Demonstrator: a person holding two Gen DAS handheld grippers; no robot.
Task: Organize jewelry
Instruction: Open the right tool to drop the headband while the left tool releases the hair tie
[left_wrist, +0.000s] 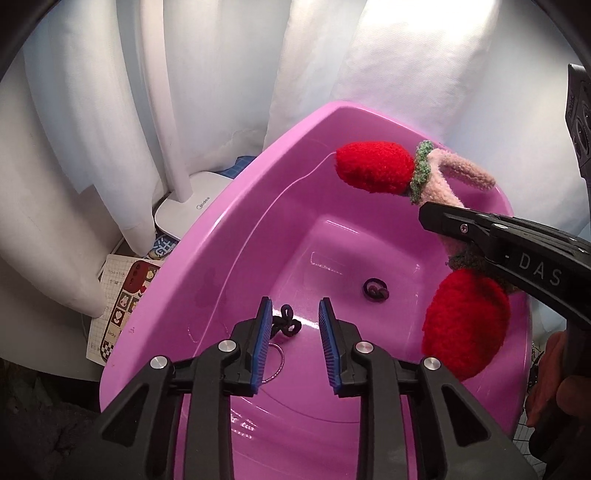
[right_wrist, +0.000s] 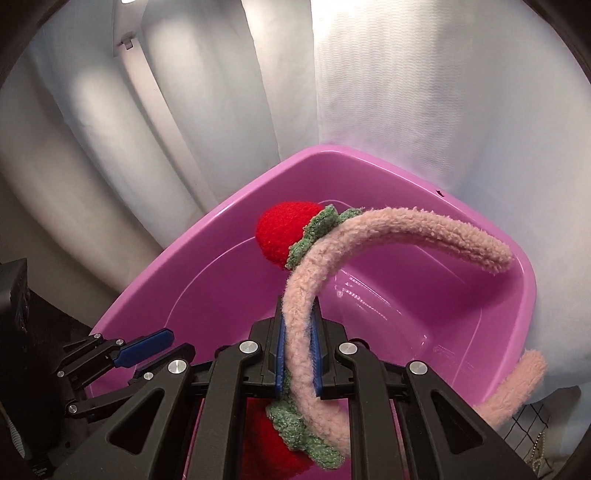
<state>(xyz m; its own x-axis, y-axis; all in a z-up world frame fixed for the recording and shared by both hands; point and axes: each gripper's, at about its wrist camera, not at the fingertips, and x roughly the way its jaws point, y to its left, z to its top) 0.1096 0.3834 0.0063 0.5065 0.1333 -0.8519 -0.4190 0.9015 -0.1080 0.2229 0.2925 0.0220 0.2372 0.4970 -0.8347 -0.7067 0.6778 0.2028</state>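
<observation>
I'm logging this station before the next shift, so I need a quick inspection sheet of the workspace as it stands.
Surface: mostly hidden under the purple basin; dark patch at lower left.
Job's things: fuzzy pink headband with red strawberry pom-poms, held over the basin; dark hair tie, black clip and thin ring on the basin floor.
Clutter: sticker sheet left of the basin.
Grippers: right gripper shut on the headband; left gripper open, empty, above the basin.
Cables: thin white cord near the lamp base; not clear where it runs.
Surroundings: white curtain; white lamp base.
</observation>
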